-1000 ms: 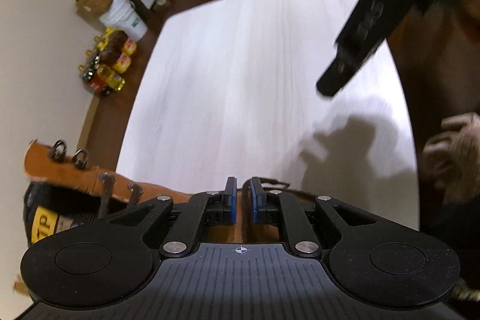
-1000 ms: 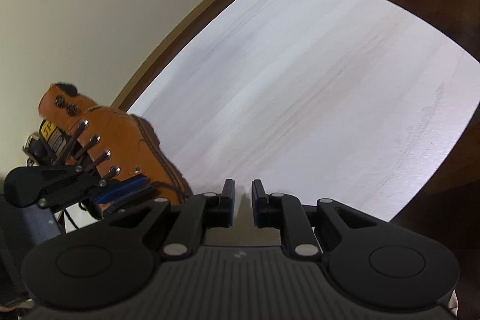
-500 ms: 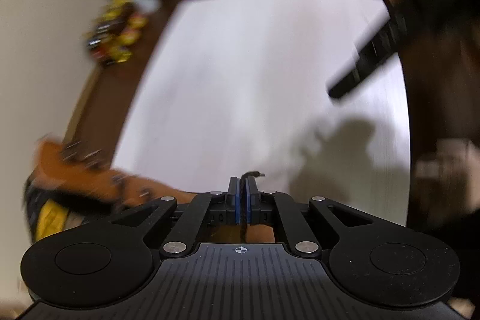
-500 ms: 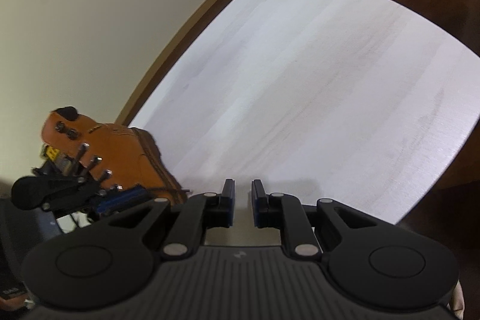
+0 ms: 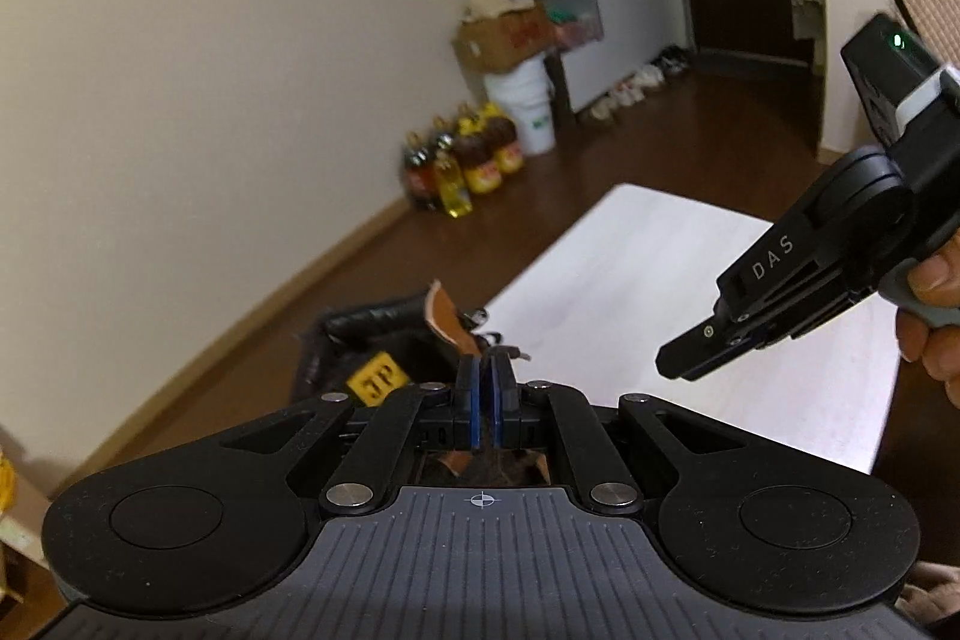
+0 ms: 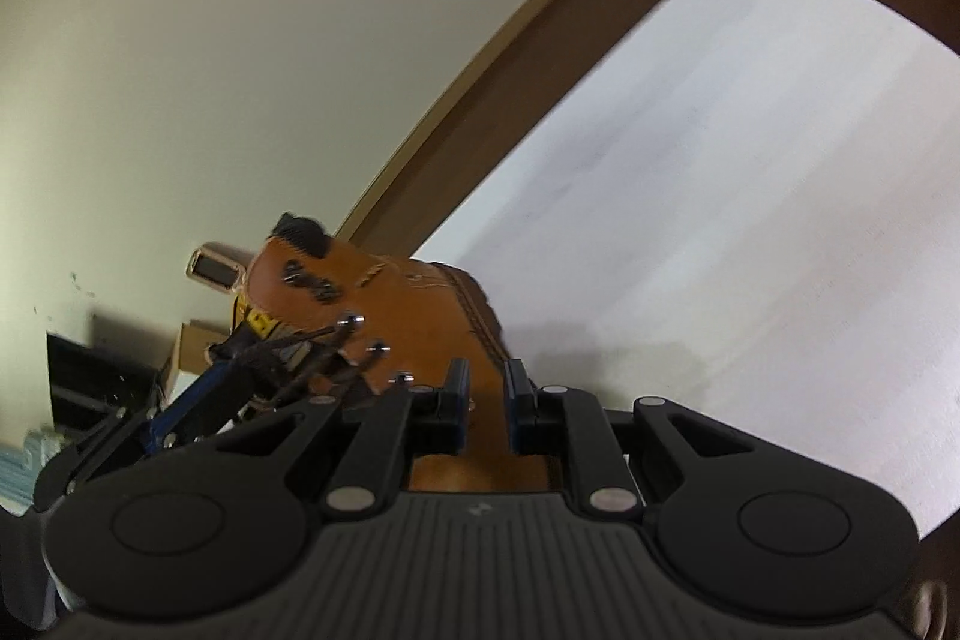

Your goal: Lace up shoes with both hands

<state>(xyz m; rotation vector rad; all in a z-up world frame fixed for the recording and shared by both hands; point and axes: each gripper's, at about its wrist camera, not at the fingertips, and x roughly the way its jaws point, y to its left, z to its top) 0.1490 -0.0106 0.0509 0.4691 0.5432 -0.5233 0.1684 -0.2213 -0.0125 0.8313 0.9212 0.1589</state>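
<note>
Left gripper [image 5: 485, 376]: jaws pinched on the dark lace end [image 5: 510, 352], raised just above the tan boot [image 6: 384, 304]. Right gripper [image 6: 485, 388]: jaws apart, empty, beside the eyelet hooks [image 6: 375, 347]. Step: lace drawn out; next, likely hooking it.

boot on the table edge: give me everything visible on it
The boot is tan-orange, leather-looking, with a darker brown welt at the sole and a black collar patch. Metal lace hooks line its front; a dark lace runs from them toward the left claw, shut on that lace. A yellow label shows inside. It stands at the white table edge, toe toward the tabletop.
</note>
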